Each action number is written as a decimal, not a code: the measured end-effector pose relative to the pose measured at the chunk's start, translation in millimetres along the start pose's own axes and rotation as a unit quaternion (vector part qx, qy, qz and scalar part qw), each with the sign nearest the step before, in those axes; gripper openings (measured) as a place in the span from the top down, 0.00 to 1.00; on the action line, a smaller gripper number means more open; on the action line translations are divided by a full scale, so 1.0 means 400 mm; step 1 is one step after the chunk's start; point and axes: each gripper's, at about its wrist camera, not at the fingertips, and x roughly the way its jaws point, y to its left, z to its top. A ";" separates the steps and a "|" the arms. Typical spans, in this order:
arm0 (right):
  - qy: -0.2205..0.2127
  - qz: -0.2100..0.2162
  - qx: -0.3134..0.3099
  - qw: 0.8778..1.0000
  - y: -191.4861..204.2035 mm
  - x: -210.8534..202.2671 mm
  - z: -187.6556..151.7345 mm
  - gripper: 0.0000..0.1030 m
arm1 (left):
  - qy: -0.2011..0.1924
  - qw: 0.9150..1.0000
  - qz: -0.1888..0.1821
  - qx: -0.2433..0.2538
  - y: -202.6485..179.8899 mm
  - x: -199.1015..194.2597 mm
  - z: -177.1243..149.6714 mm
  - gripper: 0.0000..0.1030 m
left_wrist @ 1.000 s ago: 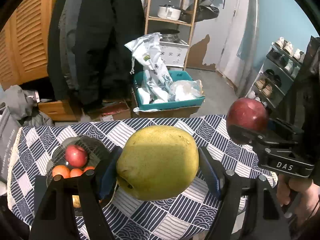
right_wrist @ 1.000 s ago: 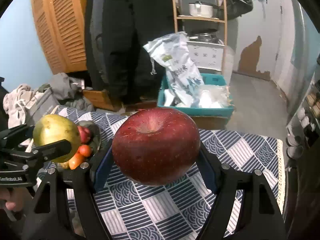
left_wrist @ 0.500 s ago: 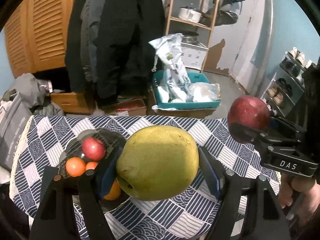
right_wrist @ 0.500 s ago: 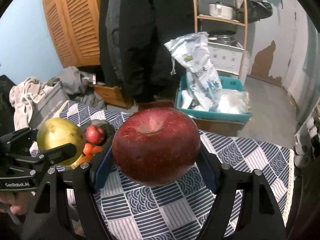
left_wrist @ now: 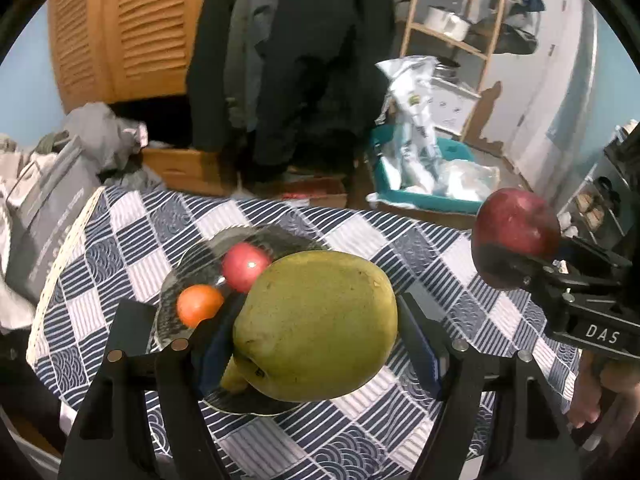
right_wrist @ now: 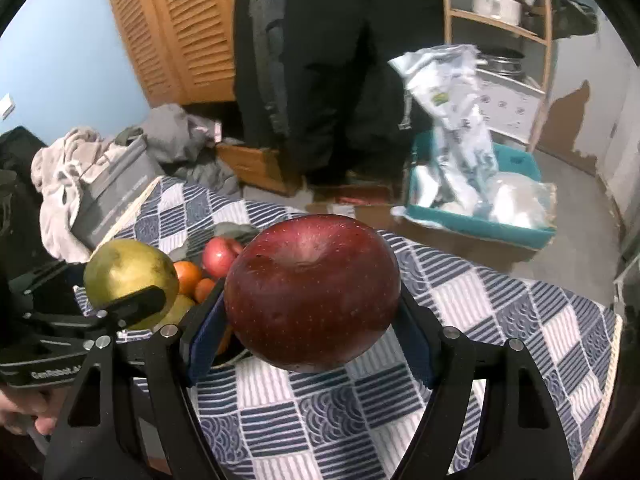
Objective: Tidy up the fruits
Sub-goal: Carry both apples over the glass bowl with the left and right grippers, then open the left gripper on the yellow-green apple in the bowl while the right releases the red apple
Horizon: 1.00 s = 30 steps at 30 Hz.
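**Both jaws loaded, fruit over the bowl**

My left gripper (left_wrist: 316,330) is clamped on the green pear (left_wrist: 316,326), held above the glass bowl (left_wrist: 192,264) on the checked desk (left_wrist: 420,420). My right gripper (right_wrist: 312,298) is clamped on the dark red apple (right_wrist: 312,292), just beside it. Both fruits look heavy, firm, smooth-skinned and likely to slip; gripping across the widest middle suits them. They would bruise if squeezed or dropped. The bowl already holds a small apple (left_wrist: 245,262) and an orange (left_wrist: 199,310); glass, so set down gently.

Blue walls (right_wrist: 68,52) and louvred wooden doors (left_wrist: 132,28). Dark coats (right_wrist: 332,60) hang beside a wooden shelf (left_wrist: 476,24). Bare grey floor (right_wrist: 576,188).
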 end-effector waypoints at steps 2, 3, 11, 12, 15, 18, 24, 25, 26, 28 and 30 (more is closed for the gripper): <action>0.006 0.006 -0.005 1.000 0.022 0.024 0.008 0.26 | 0.004 1.000 0.008 -0.004 0.019 0.010 -0.005 0.25; 0.009 0.009 -0.006 1.000 0.028 0.035 0.010 0.25 | 0.006 1.000 0.012 -0.007 0.027 0.017 -0.008 0.25; 0.043 0.030 -0.015 0.999 0.086 0.156 0.023 0.25 | 0.028 0.999 0.033 -0.032 0.106 0.076 -0.032 0.25; 0.047 0.030 -0.016 0.998 0.091 0.168 0.021 0.25 | 0.032 0.998 0.035 -0.036 0.114 0.086 -0.036 0.25; 0.064 0.035 -0.017 0.997 0.105 0.216 0.012 0.25 | 0.040 0.997 0.041 -0.044 0.135 0.113 -0.046 0.25; 0.084 0.039 -0.017 0.996 0.115 0.262 0.000 0.26 | 0.047 0.997 0.044 -0.050 0.150 0.136 -0.055 0.25; 0.108 0.041 -0.024 0.993 0.129 0.321 -0.020 0.25 | 0.068 0.994 0.045 -0.069 0.178 0.174 -0.071 0.25; 0.111 0.042 -0.024 0.993 0.131 0.328 -0.022 0.25 | 0.070 0.994 0.046 -0.070 0.180 0.177 -0.073 0.25; 0.113 0.042 -0.024 0.992 0.132 0.335 -0.026 0.25 | 0.071 0.994 0.048 -0.072 0.184 0.182 -0.076 0.25; 0.120 0.045 -0.021 0.992 0.130 0.349 -0.032 0.25 | 0.075 0.993 0.052 -0.074 0.189 0.193 -0.081 0.25; 0.130 0.049 -0.014 0.990 0.125 0.363 -0.037 0.25 | 0.081 0.992 0.056 -0.078 0.192 0.204 -0.087 0.25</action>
